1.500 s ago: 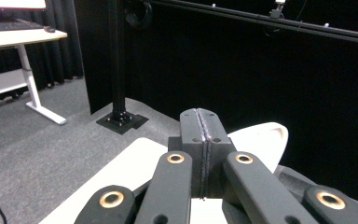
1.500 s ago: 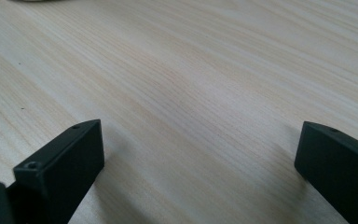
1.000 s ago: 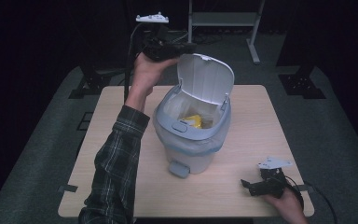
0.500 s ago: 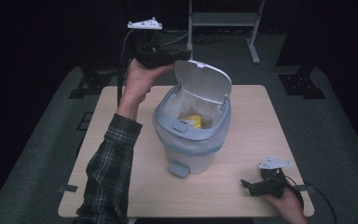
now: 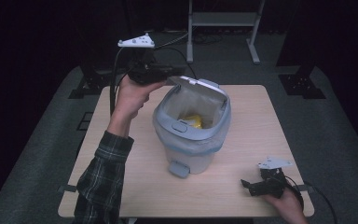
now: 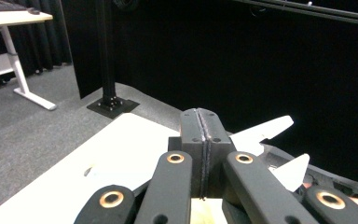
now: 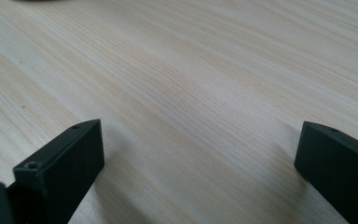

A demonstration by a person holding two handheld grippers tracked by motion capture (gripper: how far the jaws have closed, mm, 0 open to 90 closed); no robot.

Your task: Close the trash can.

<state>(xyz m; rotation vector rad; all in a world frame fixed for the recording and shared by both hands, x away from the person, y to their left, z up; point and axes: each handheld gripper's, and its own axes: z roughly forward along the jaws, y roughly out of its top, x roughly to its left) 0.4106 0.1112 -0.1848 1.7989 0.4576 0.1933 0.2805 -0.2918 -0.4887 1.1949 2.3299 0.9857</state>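
No text, label, brand, number or sign can be read anywhere. The grey bin and its lid bear no legible marking. The wooden table is plain too.

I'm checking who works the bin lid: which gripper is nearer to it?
Left. The left gripper, jaws shut, is at the raised lid at the bin's far left edge. The right gripper, jaws open, rests on the table near its front right corner, well away.
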